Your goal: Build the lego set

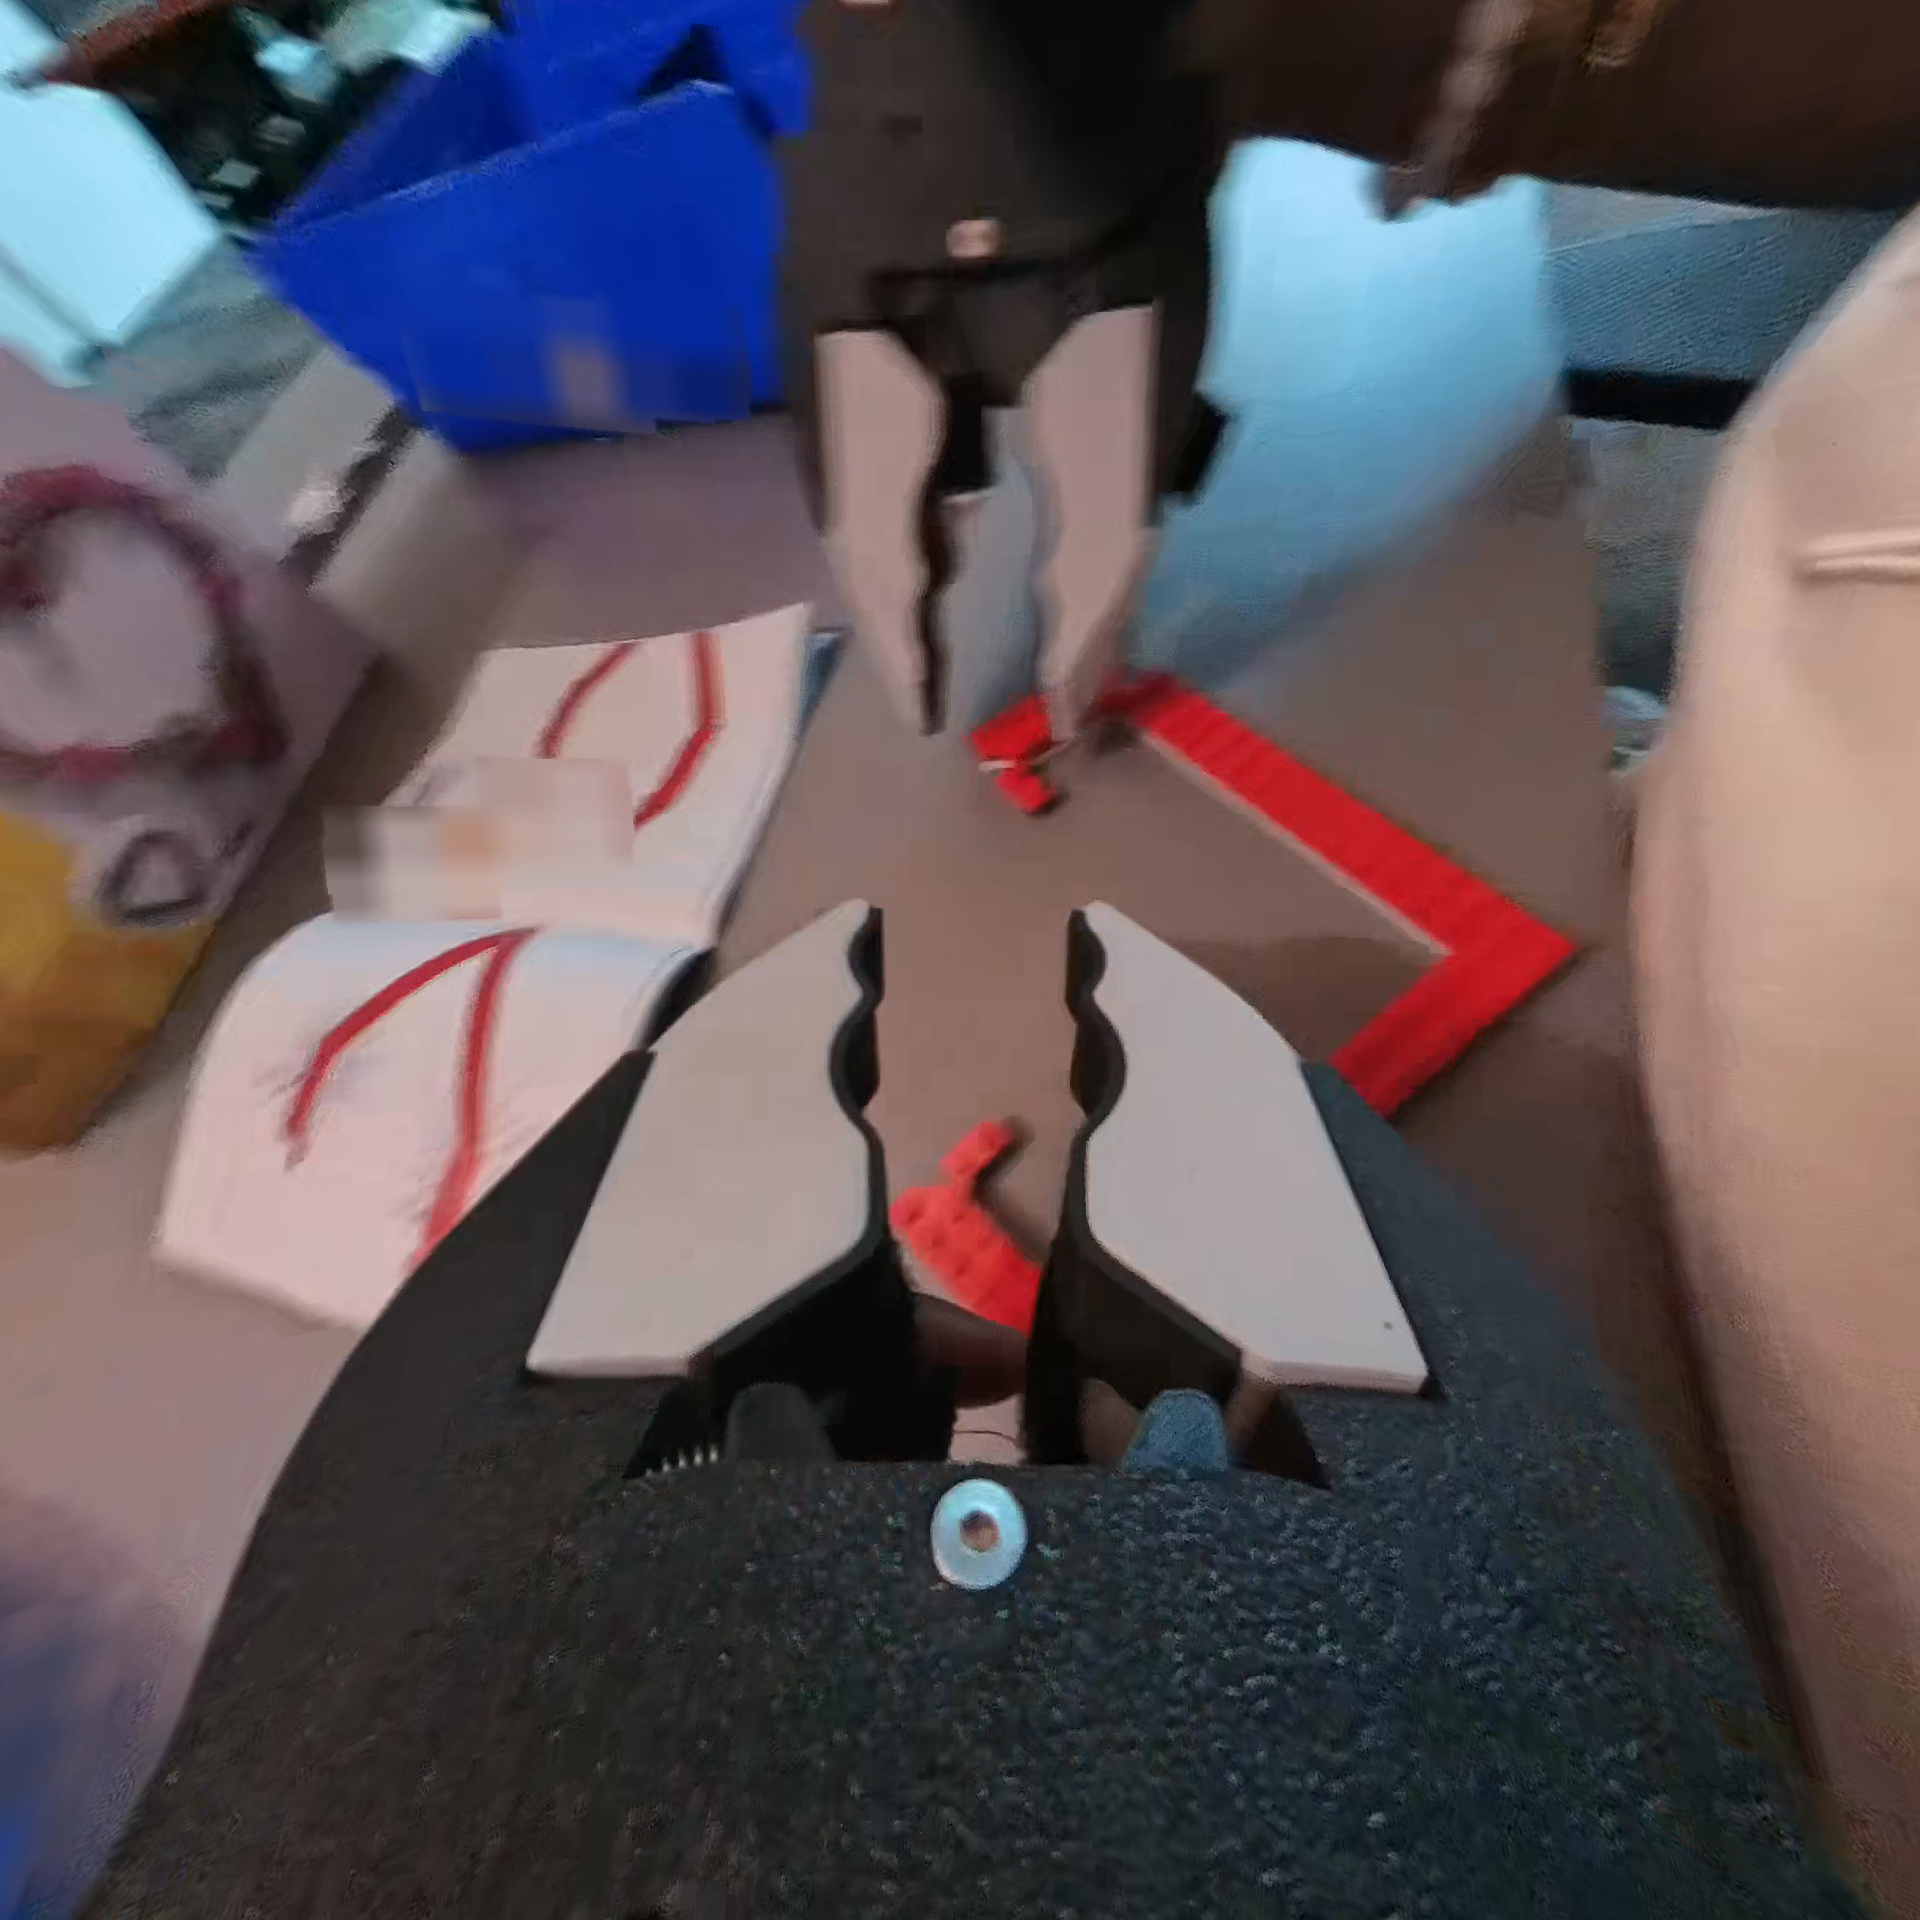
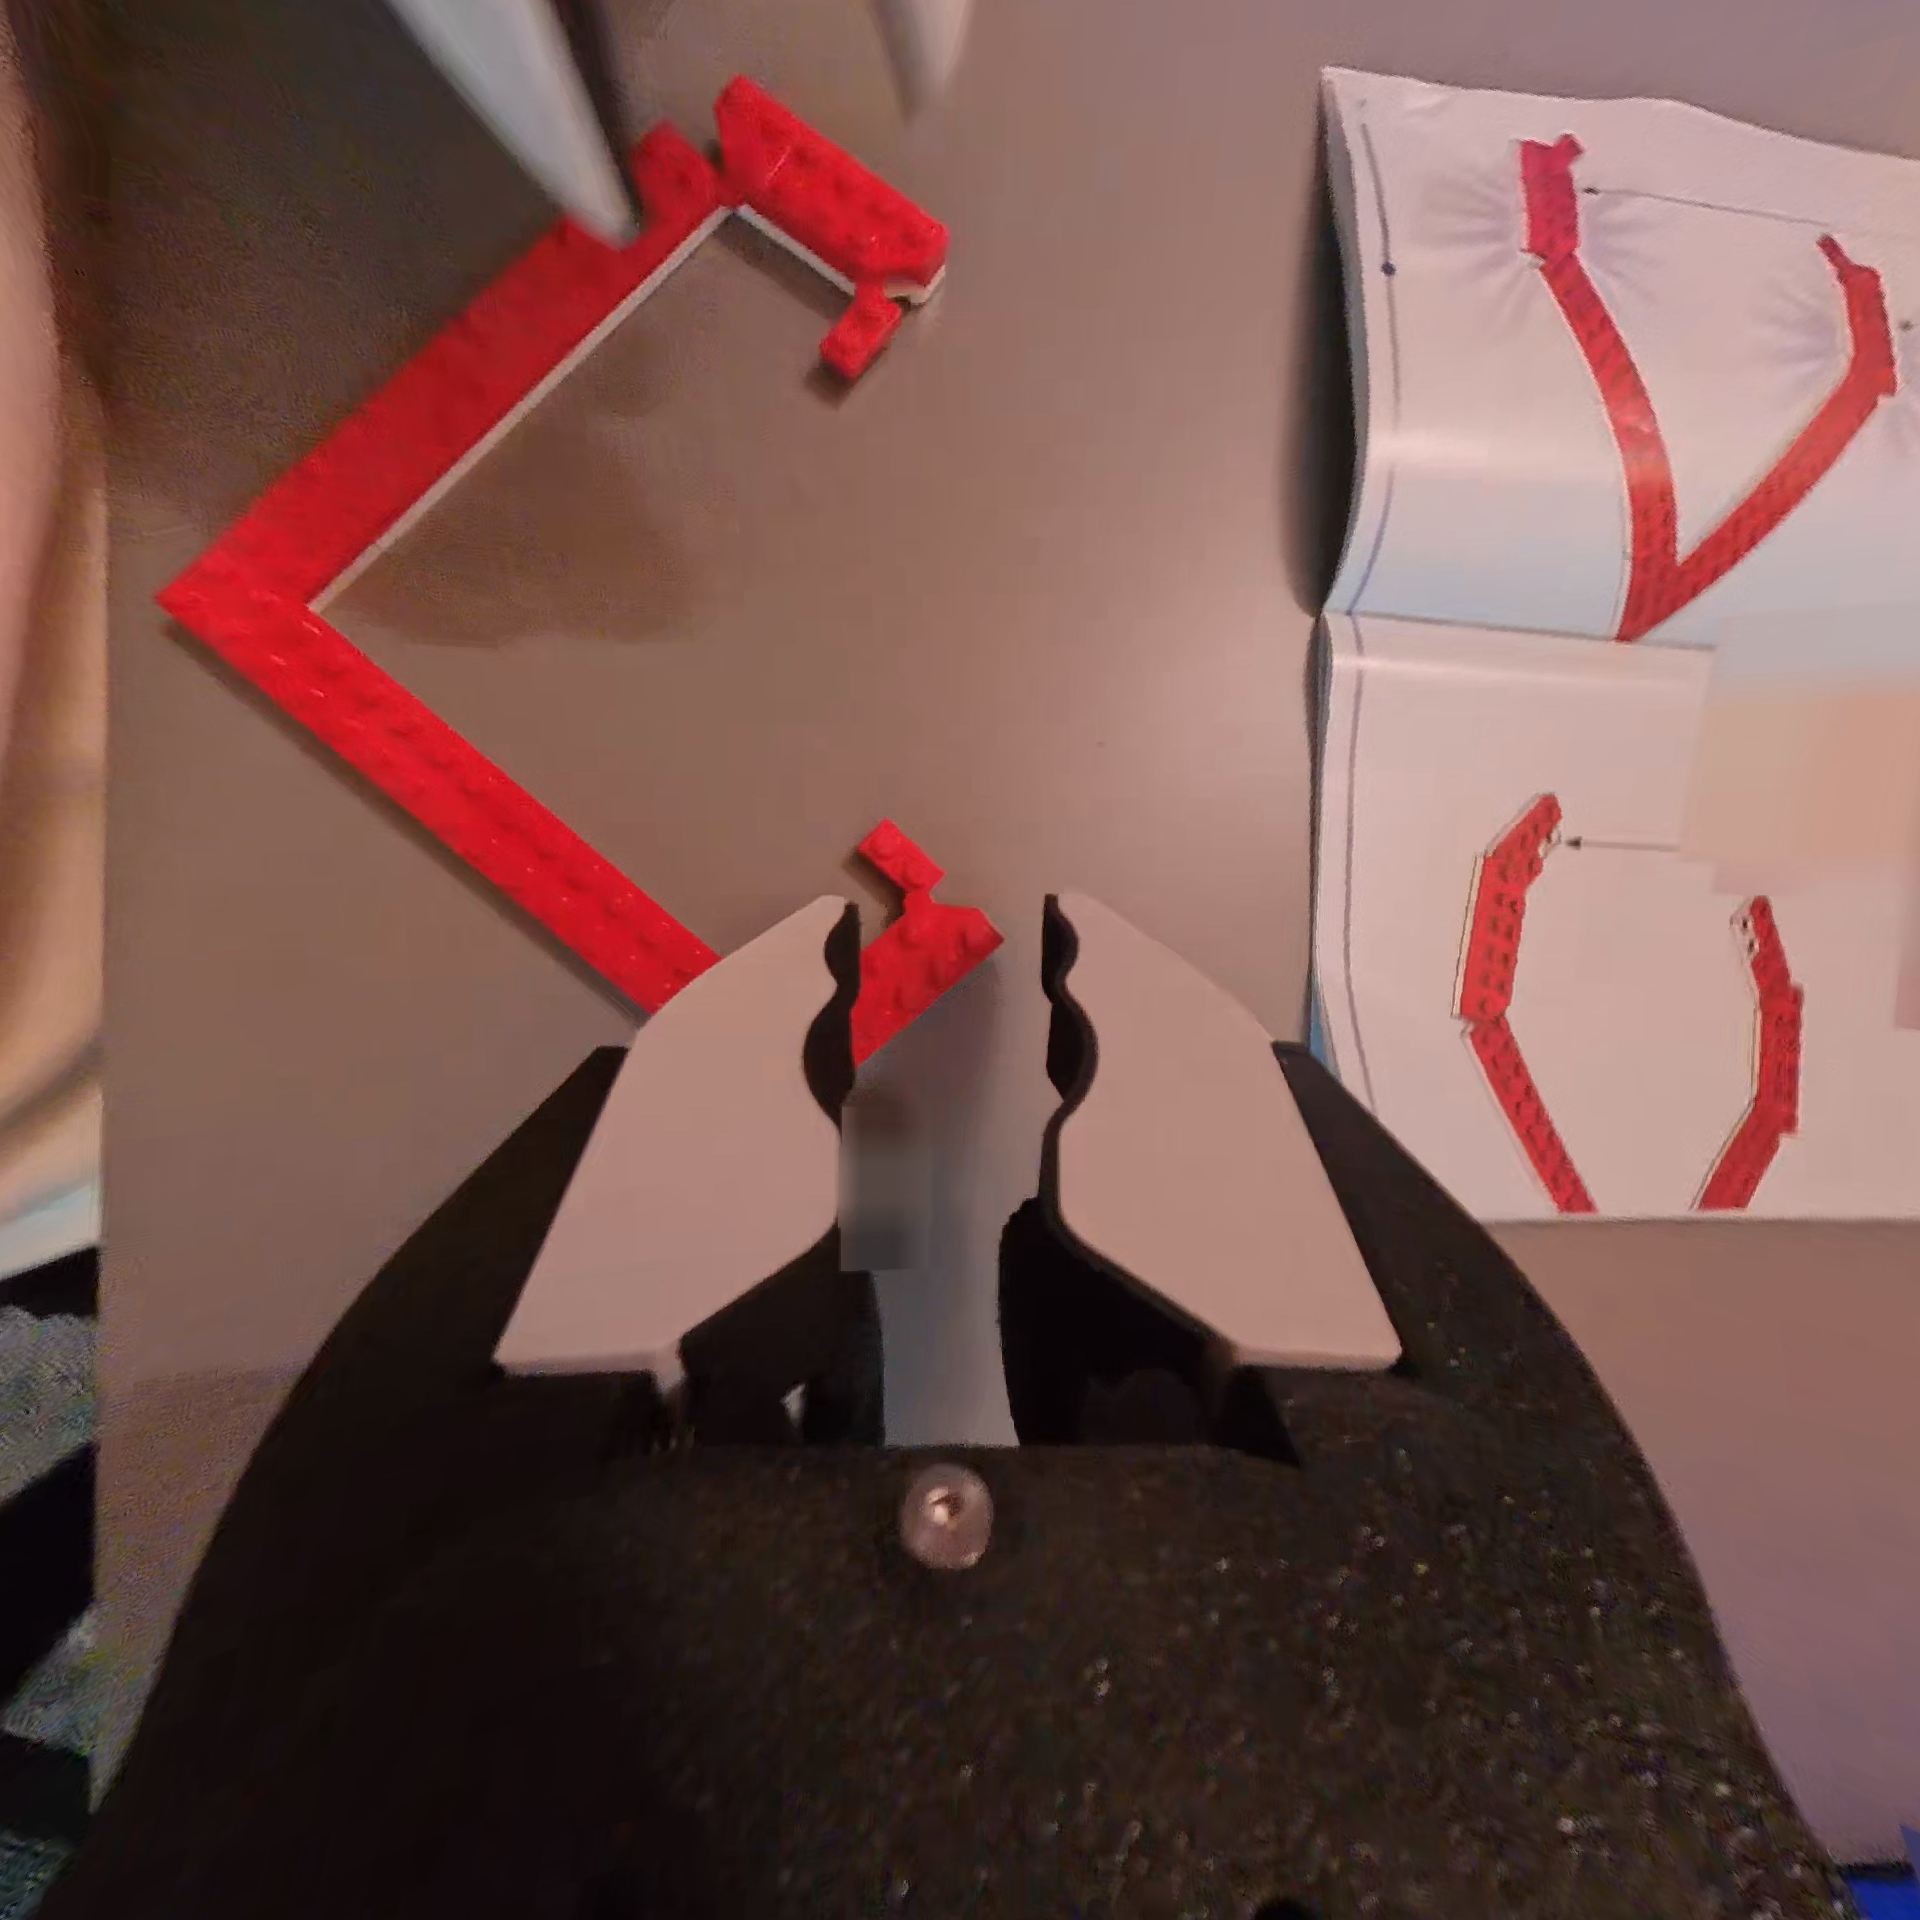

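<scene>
Matte brown tabletop (image 2: 935, 623) | studded red zigzag lego frame (image 2: 416, 727) (flat) | left gripper (image 1: 975, 925), right gripper (image 2: 951, 914) both parted, empty

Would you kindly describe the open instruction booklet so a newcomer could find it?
Start at the red V-shaped lego frame on the brown table. Across its open side lies the booklet: the only white thing there, its two open pages printed with red curved frames.

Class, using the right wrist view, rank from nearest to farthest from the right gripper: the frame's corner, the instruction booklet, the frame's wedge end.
From the right gripper:
1. Wedge end, between its fingertips.
2. Instruction booklet, to the right.
3. Corner, far left.
</scene>
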Available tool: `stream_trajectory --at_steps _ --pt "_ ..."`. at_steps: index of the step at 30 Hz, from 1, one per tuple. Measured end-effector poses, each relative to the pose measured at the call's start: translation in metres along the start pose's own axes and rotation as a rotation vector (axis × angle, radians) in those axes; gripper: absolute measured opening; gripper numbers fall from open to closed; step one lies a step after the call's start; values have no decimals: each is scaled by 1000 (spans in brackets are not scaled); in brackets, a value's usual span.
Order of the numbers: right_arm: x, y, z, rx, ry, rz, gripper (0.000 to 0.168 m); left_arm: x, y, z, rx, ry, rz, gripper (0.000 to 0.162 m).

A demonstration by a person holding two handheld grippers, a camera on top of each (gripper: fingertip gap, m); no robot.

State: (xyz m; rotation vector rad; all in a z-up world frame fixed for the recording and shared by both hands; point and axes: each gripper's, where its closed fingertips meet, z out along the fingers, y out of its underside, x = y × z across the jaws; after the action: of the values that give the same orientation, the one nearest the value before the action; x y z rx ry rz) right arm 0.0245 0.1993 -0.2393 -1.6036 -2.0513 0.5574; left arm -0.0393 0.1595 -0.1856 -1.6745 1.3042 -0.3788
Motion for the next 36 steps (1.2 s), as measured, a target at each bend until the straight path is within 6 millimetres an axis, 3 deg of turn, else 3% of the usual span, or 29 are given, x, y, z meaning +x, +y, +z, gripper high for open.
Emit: stream_trajectory --at_steps 3,6,11,24,30,32,36 --pt "-1 0 9 -69 -41 -63 28 25 0 22 -62 52 101 24" --pt "-5 -2 16 -100 -88 -116 20 41 -6 44 -68 35 250 26" --pt "-3 -2 18 -104 -113 -92 11 46 -9 66 -79 25 298 27" --pt "-3 -6 20 -21 -139 153 10 48 0 73 -68 76 200 24" --pt "-2 -6 20 -17 -133 123 11 45 -1 72 -62 67 209 28" --pt "-1 -4 16 -29 -121 76 27 40 0 69 -70 40 230 27" --pt "-1 -11 6 3 -155 36 27 37 -5 64 -65 23 299 28"
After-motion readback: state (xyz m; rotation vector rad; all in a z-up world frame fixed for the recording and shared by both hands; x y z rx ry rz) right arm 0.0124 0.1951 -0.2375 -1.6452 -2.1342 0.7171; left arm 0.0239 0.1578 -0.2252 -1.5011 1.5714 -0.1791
